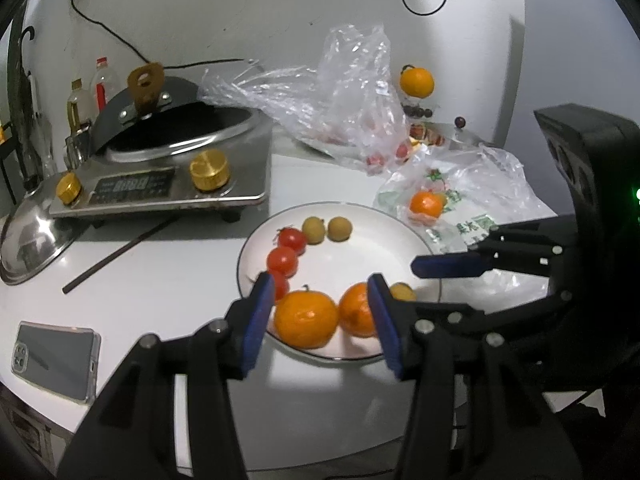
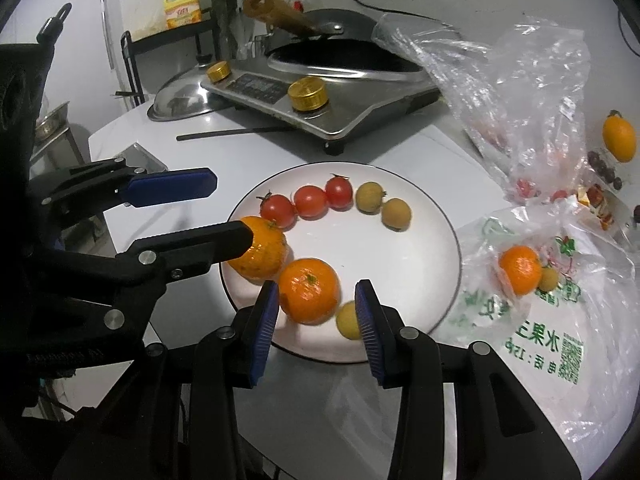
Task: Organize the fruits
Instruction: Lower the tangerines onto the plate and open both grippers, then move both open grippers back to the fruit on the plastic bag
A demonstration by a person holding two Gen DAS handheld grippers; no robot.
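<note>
Both tongs, left tongs [image 1: 320, 312] and right tongs [image 2: 316, 316], are hovering partly open and empty over the plate [image 2: 400, 264], framing two tangerines [image 2: 309, 290] (probably soft-skinned, round, rolling easily), best pinched gently across their middles.

We hold our left gripper [image 1: 322, 316] and right gripper [image 2: 316, 318] angled downward, side by side, jaws parted, gripping nothing
</note>
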